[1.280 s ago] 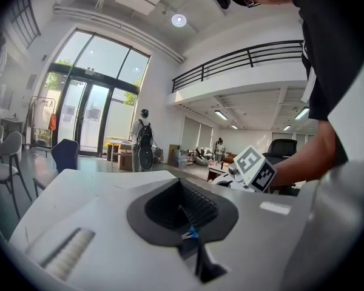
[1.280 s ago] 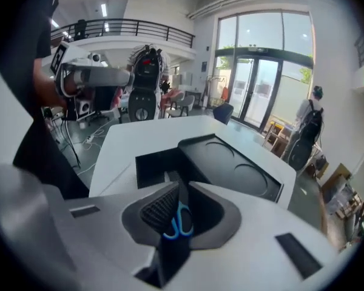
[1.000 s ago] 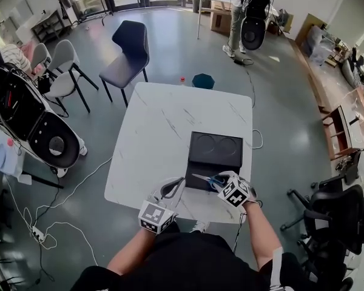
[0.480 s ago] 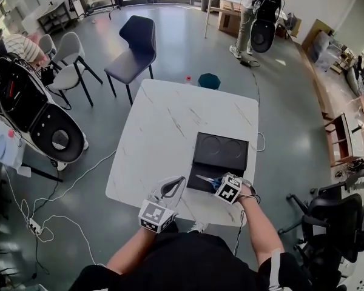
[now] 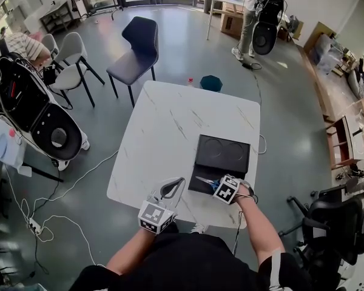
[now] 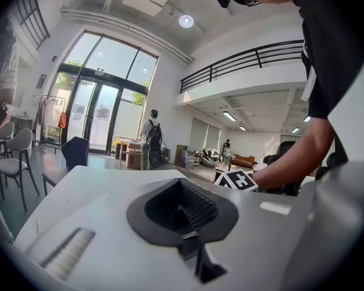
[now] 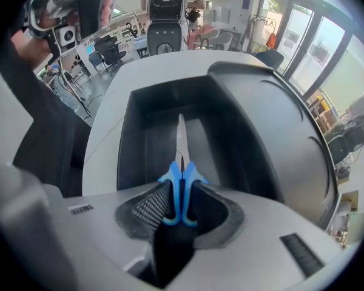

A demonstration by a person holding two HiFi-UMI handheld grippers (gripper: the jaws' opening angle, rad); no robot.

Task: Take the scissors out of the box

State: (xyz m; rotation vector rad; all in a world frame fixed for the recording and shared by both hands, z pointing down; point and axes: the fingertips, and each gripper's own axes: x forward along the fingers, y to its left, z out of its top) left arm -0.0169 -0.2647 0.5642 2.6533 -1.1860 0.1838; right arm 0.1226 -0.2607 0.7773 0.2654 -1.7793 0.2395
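A black box (image 5: pixel 222 156) lies open on the white marble table (image 5: pixel 164 132); its lid (image 7: pixel 273 114) is folded to the far side and its tray (image 7: pixel 147 126) is nearest me. My right gripper (image 5: pixel 217 185) is shut on the blue handles of the scissors (image 5: pixel 205 181). In the right gripper view the scissors (image 7: pixel 181 180) sit between the pads (image 7: pixel 148 208), their closed blades reaching out over the tray. My left gripper (image 5: pixel 175 185) is held near the table's front edge, left of the box. In its own view the left gripper (image 6: pixel 183 214) is shut on nothing.
Beyond the table's far edge stand a teal stool (image 5: pixel 211 82) and a small bottle (image 5: pixel 190 79); a dark chair (image 5: pixel 135 47) stands further left. A large black-and-white machine (image 5: pixel 33 120) and floor cables (image 5: pixel 67 193) are at the left, an office chair (image 5: pixel 330 217) at the right.
The right gripper with the scissors has shifted slightly toward the box's near-left corner. The left gripper has stayed where it was.
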